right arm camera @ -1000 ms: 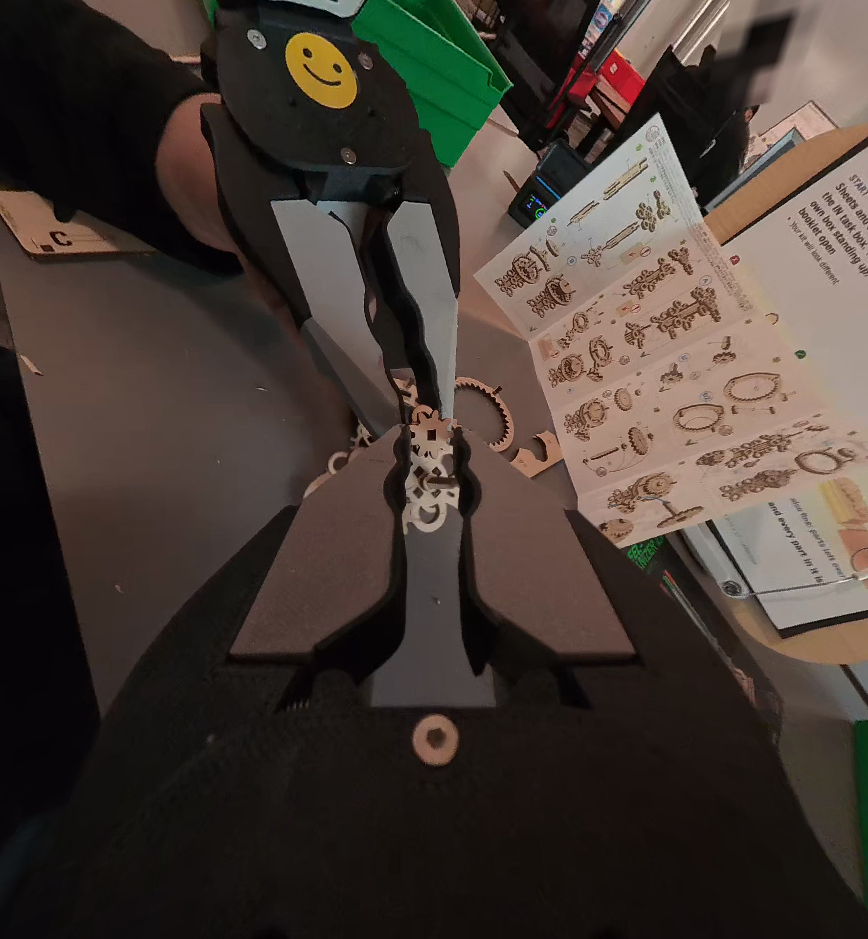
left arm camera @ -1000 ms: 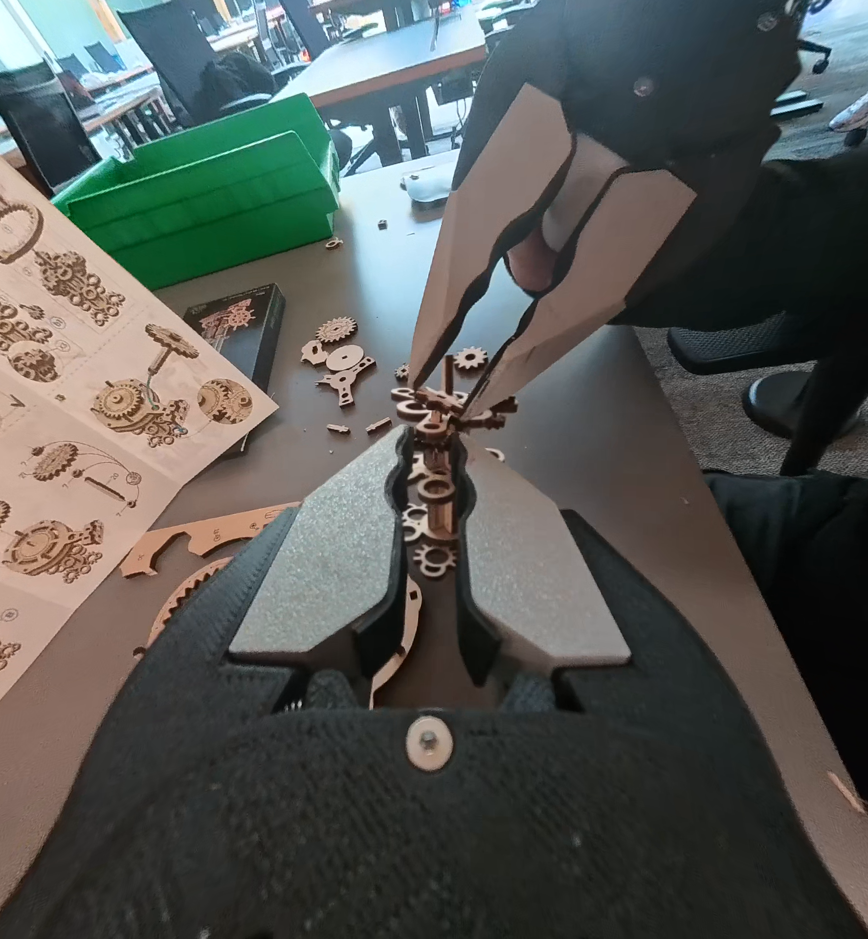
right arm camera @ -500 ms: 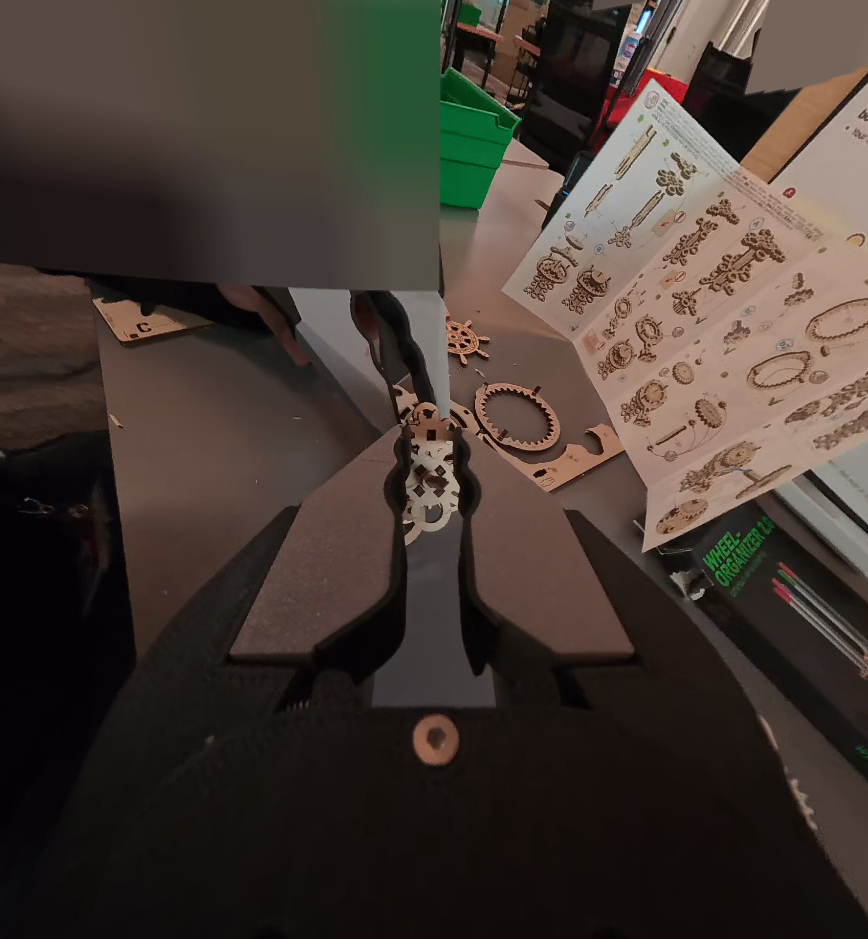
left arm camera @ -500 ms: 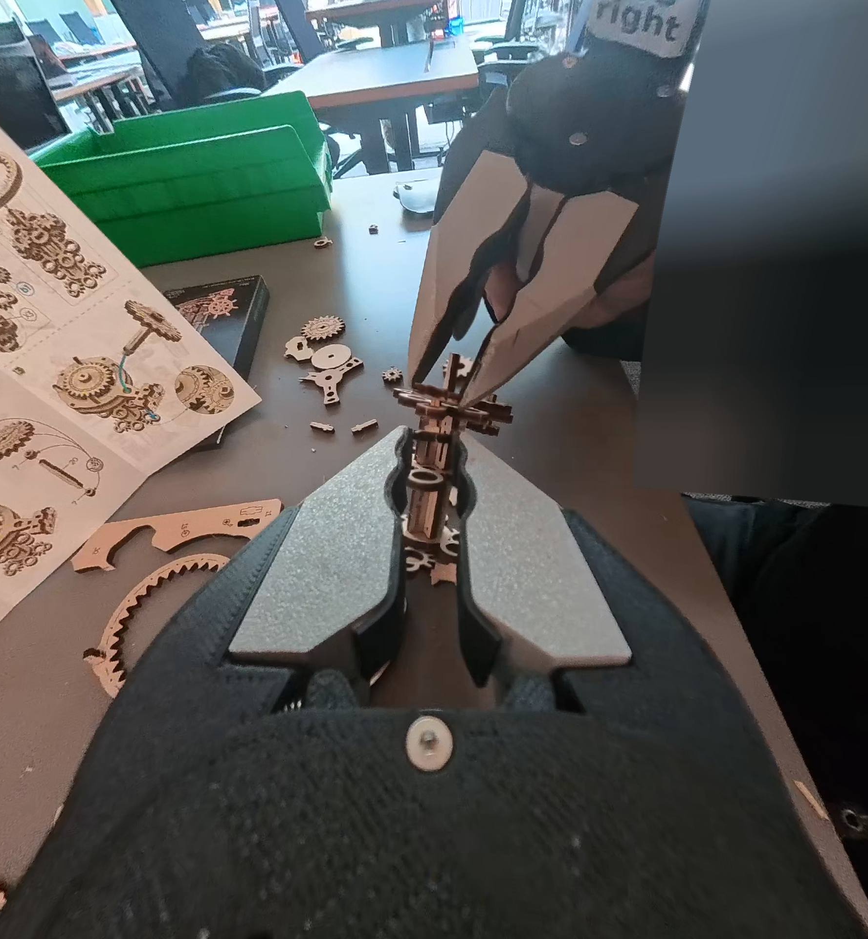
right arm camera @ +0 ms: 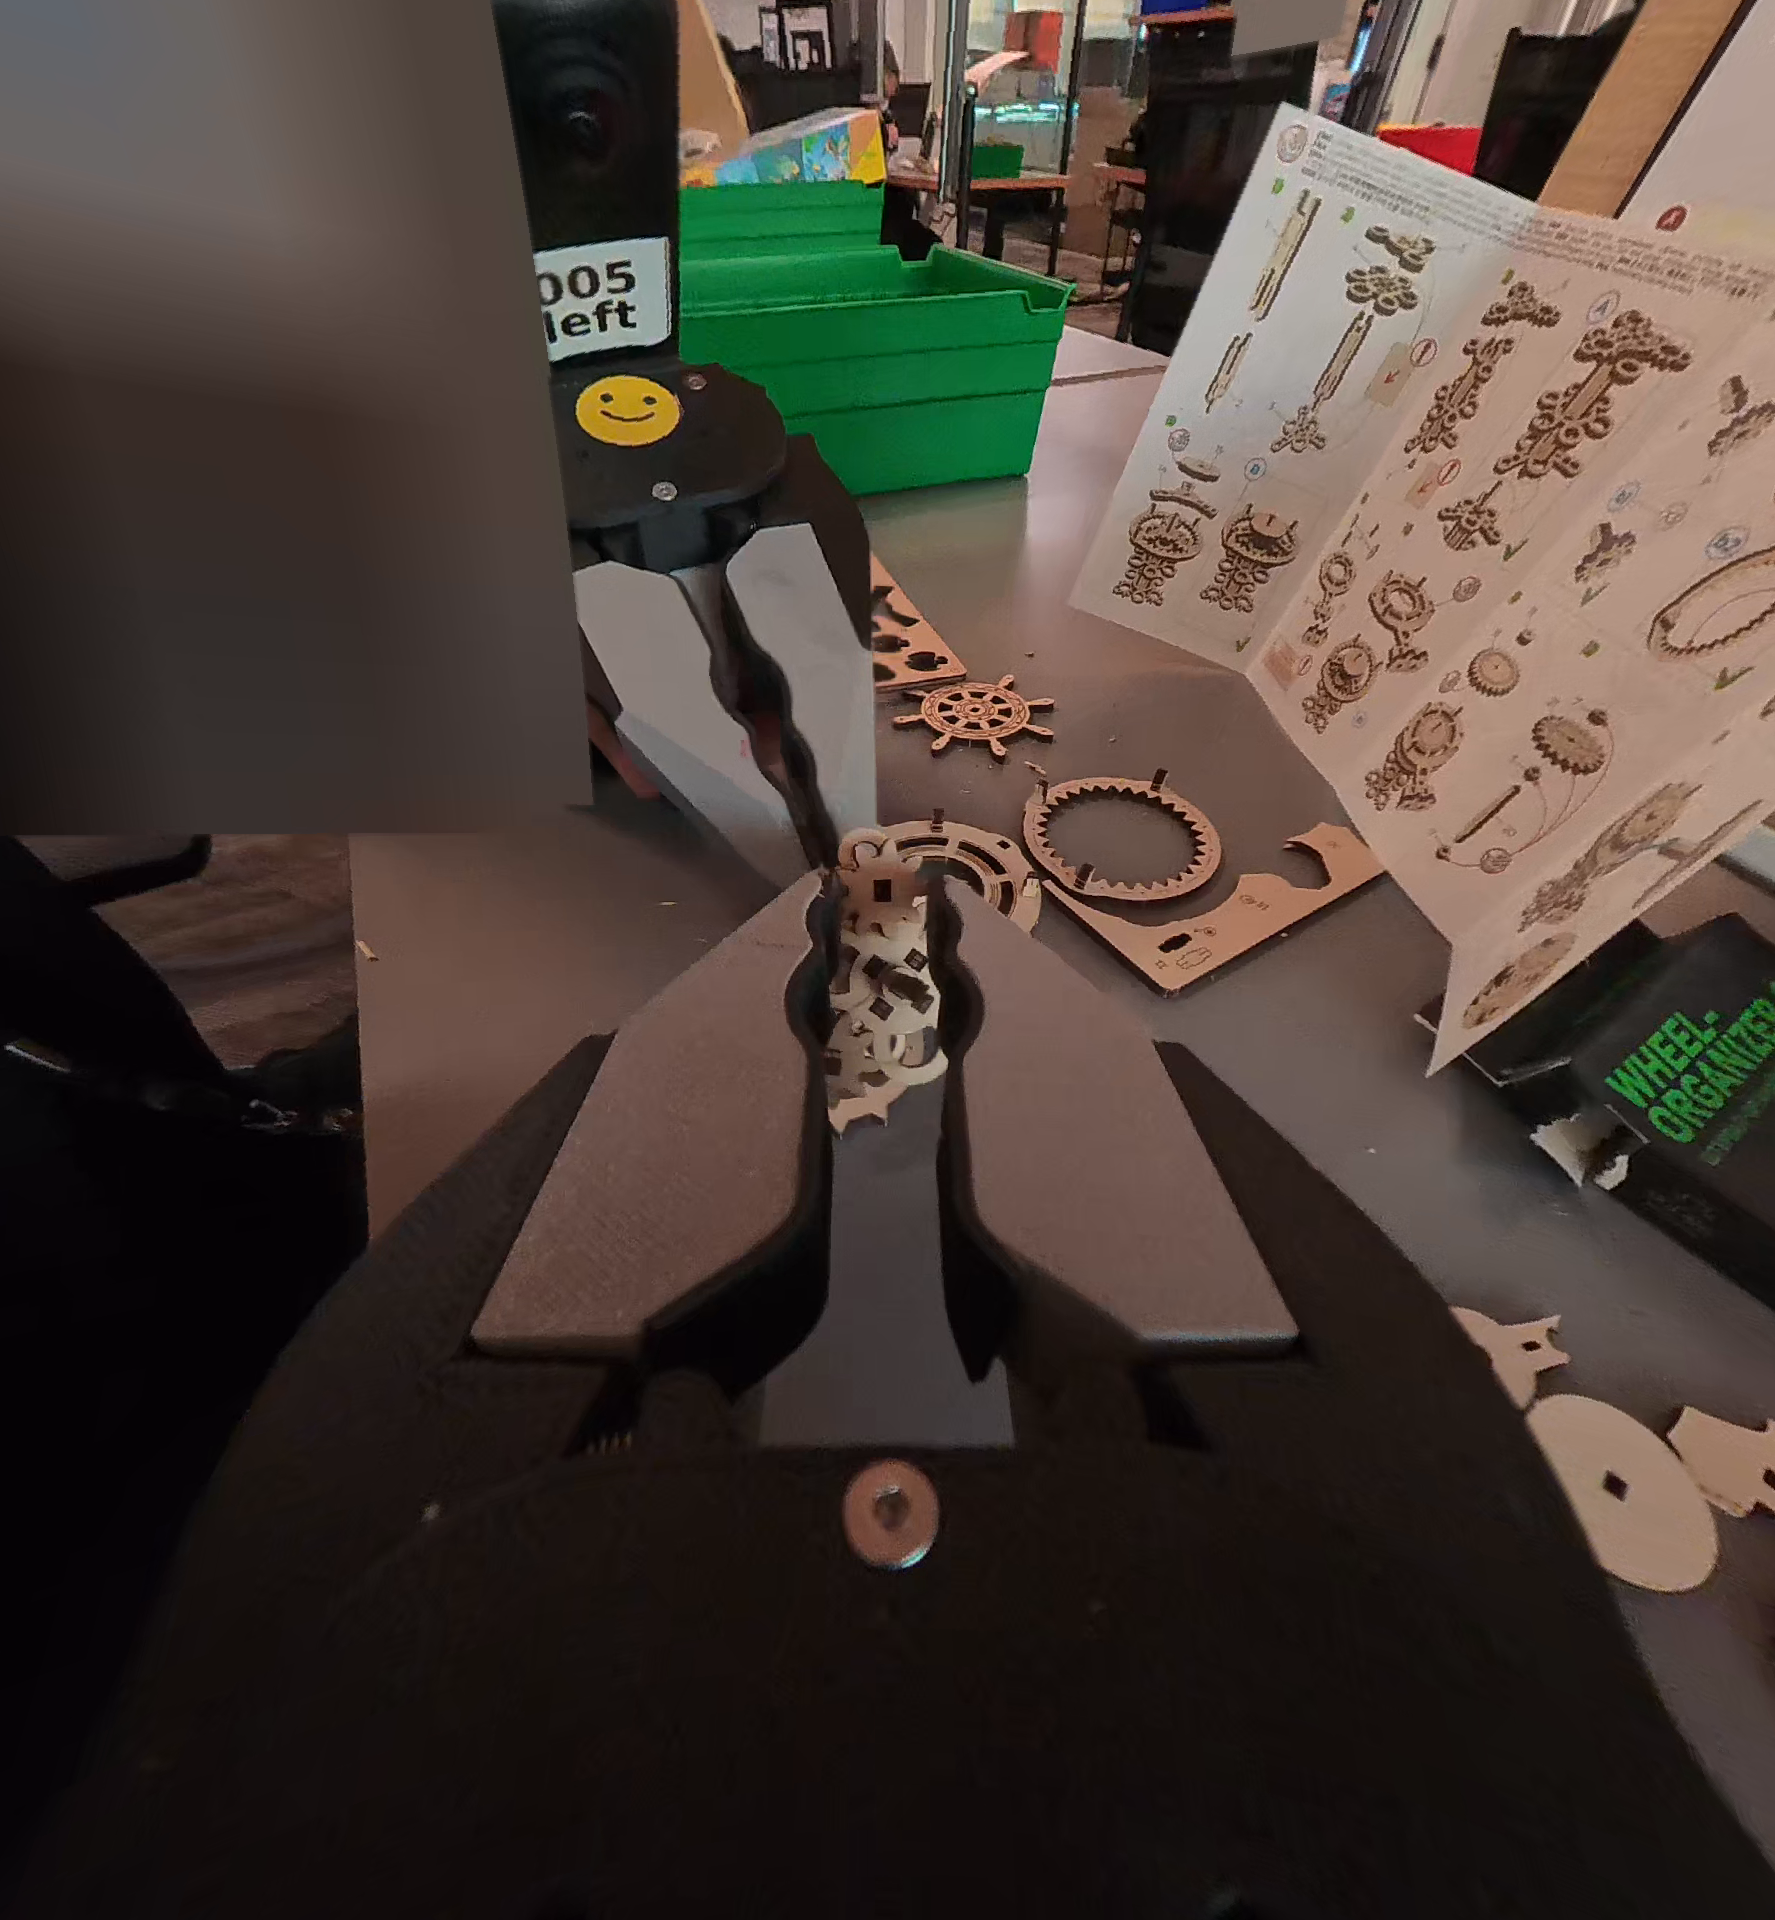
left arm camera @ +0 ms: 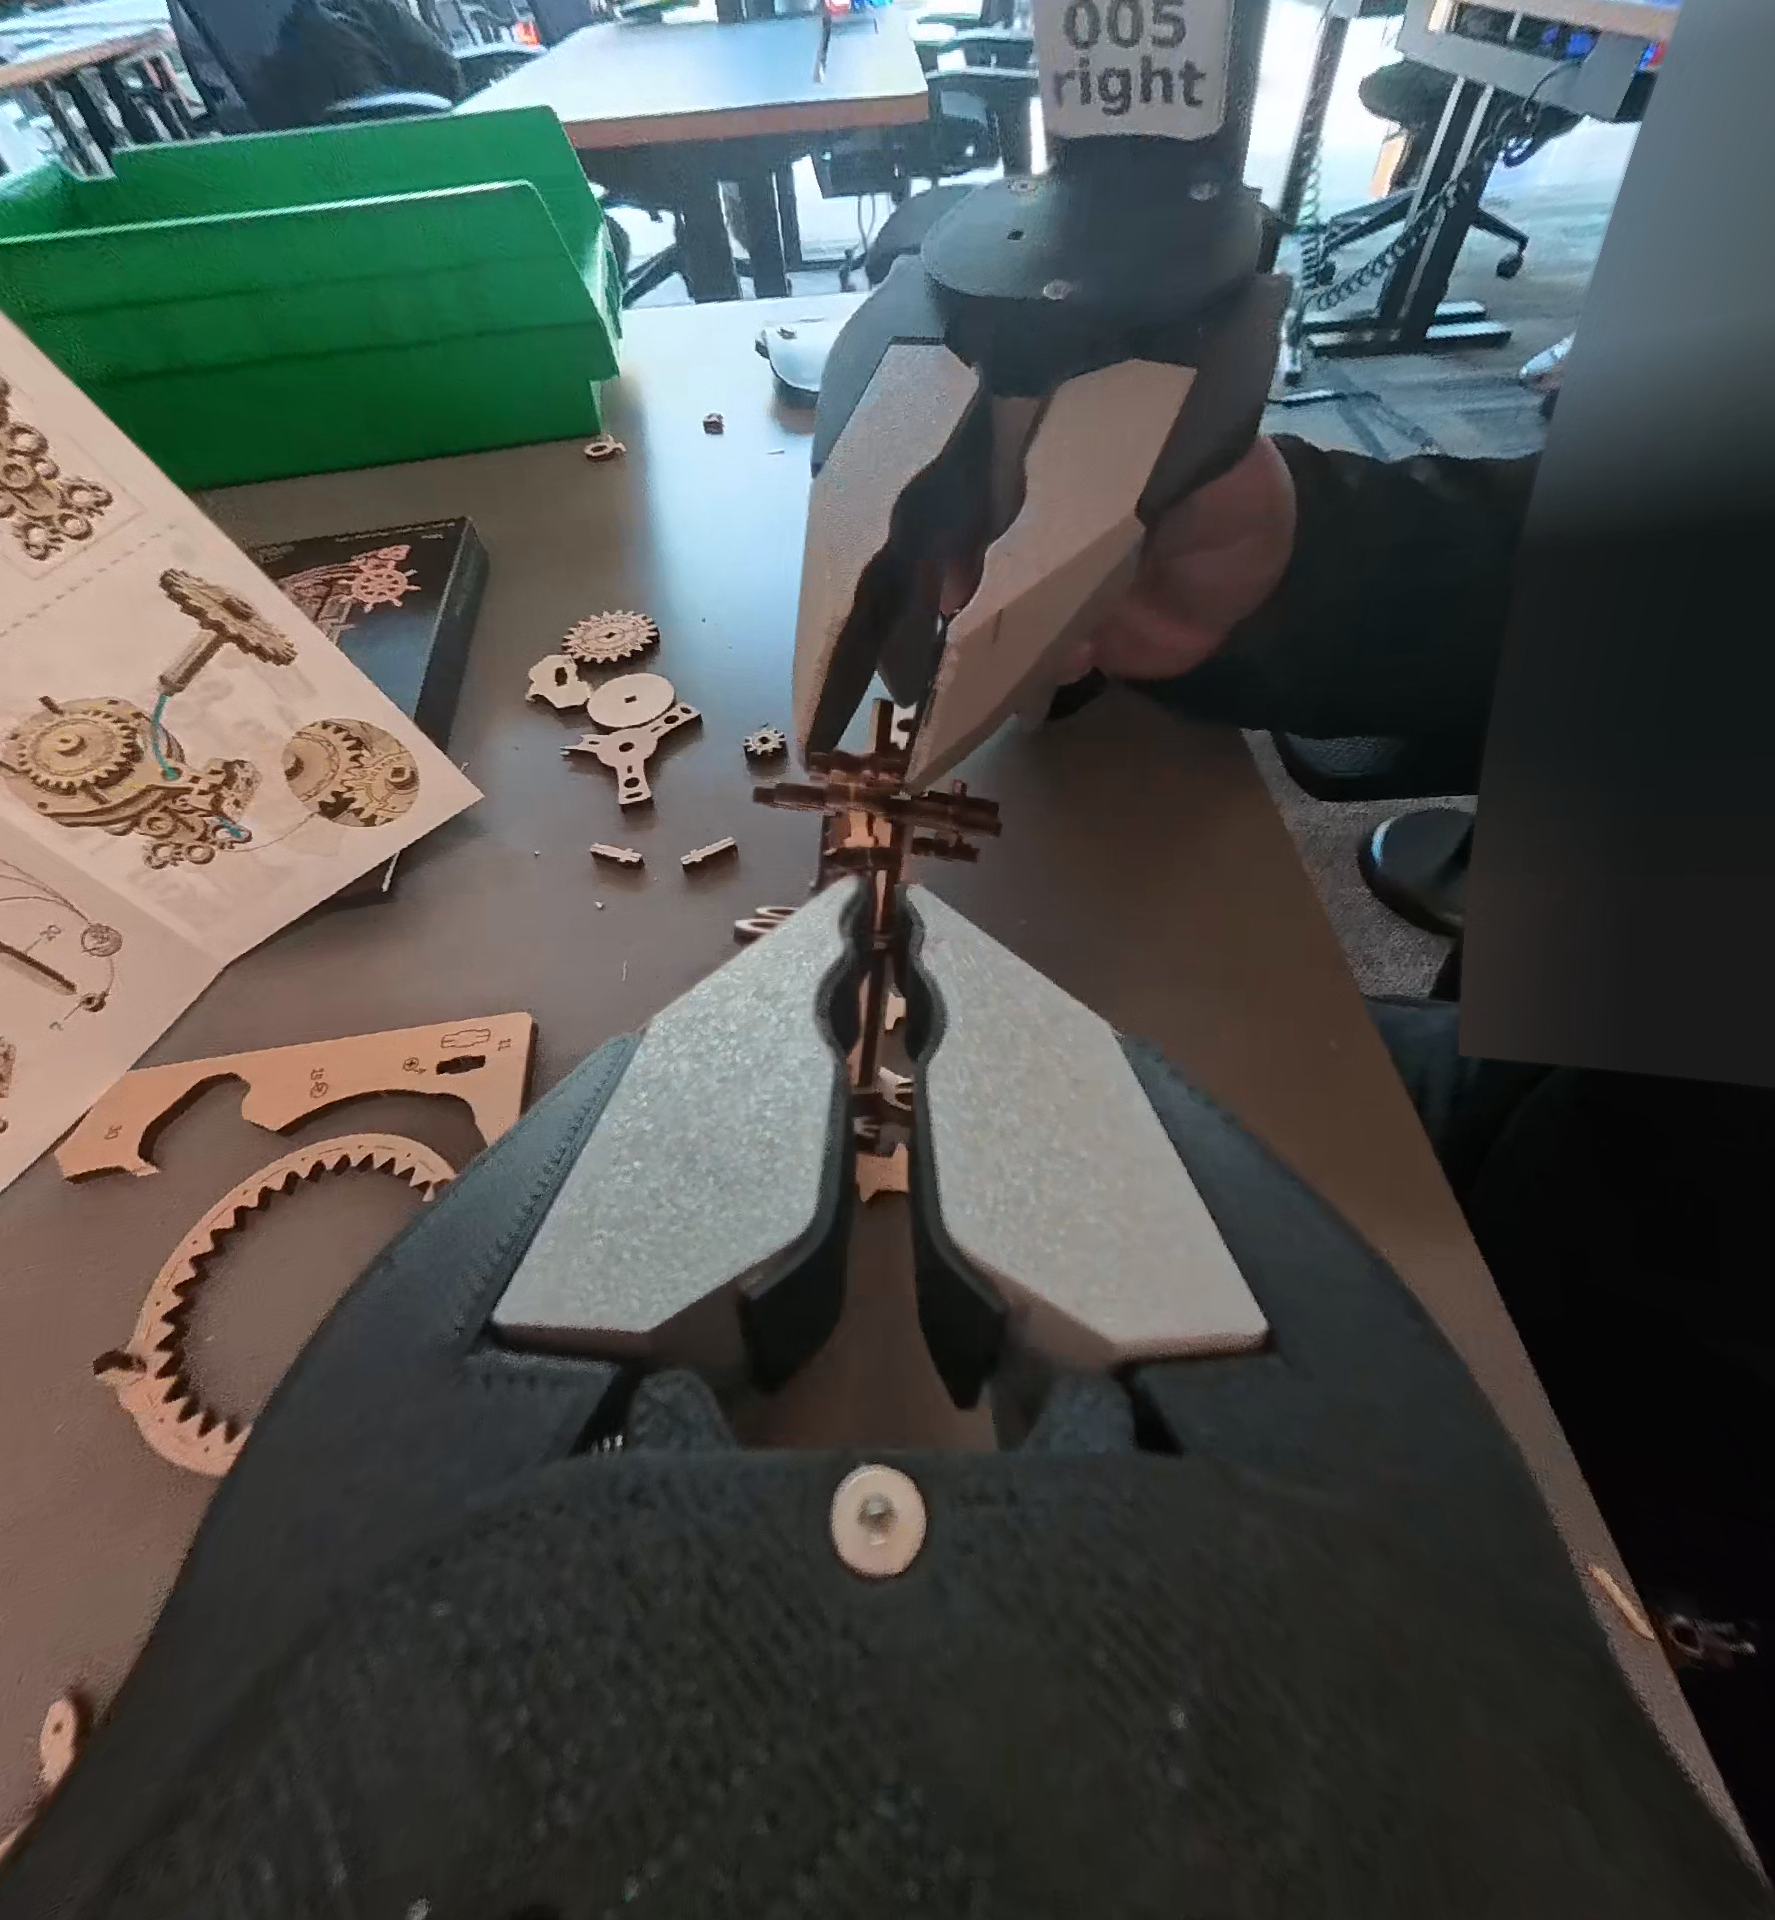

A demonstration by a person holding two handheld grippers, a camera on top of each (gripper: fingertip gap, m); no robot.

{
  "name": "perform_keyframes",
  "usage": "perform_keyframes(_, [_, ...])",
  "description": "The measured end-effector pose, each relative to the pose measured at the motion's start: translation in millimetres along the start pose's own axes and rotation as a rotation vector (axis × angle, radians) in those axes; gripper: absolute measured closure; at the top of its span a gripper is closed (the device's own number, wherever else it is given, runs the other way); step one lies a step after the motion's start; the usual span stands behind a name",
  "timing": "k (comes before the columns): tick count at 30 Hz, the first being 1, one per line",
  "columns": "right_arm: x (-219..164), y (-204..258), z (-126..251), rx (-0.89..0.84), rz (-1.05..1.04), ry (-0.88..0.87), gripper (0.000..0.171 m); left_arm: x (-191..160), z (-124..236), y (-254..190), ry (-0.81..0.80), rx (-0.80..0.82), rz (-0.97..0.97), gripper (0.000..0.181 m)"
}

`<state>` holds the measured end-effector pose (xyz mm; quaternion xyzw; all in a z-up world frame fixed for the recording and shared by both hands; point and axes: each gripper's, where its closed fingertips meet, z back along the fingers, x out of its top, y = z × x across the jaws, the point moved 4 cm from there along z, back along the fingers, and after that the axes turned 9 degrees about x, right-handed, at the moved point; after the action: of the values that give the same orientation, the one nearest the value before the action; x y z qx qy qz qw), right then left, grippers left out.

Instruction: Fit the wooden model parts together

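On the table's left, the toothed ring (left arm camera: pixel 270 1278) and, further right, loose gears (left arm camera: pixel 618 675) lie unfitted. At centre your left gripper (left arm camera: pixel 875 914) clamps the partly built wooden assembly (left arm camera: pixel 878 821) upright; your right gripper (left arm camera: pixel 867 743) pinches its top.

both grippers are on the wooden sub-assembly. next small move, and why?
Probably a short push of the right gripper toward the left gripper, along the thin upright wooden strip that the left one clamps. The right one is shut on the stacked pale wooden gear cluster at the strip's far end, and its cross-shaped layers look not yet closed up against each other.
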<state>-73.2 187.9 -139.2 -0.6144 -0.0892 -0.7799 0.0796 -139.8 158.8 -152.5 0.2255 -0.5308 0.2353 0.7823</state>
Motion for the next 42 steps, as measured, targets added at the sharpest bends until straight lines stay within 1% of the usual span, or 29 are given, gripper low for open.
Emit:
perform_keyframes(4, [-0.7,-1.3,1.6,0.032,-0.053,-0.022,0.158,-0.3,-4.4,-1.8,0.014,0.004,-0.015,0.181])
perform_keyframes(13, [-2.8,-1.1,4.6,0.125,-0.104,-0.019,0.158,-0.3,-4.8,-6.5,0.010,0.011,-0.067,0.181])
perform_keyframes(20, [-3.9,-5.6,8.1,0.250,-0.210,-0.032,0.158,2.2,-4.4,-9.2,-0.016,0.016,-0.091,0.181])
perform_keyframes(23, [-6.1,-7.2,8.6,0.262,-0.203,-0.005,0.158,2.1,-4.3,-8.9,-0.015,0.021,-0.093,0.181])
perform_keyframes(26, [-13.2,-9.0,9.3,0.265,-0.213,0.062,0.159,3.9,-2.7,-6.1,-0.035,0.029,-0.073,0.181])
perform_keyframes(29, [-12.5,-9.7,8.6,0.264,-0.218,0.054,0.159,5.3,-1.5,-4.6,-0.049,0.018,-0.050,0.181])
perform_keyframes(33, [-11.9,-12.0,9.2,0.299,-0.266,0.036,0.159,5.6,-2.1,-4.8,-0.049,0.018,-0.050,0.181])
perform_keyframes(42, [-12.7,-16.1,8.2,0.321,-0.373,0.010,0.158,5.0,-3.1,-2.5,-0.038,0.027,-0.035,0.181])
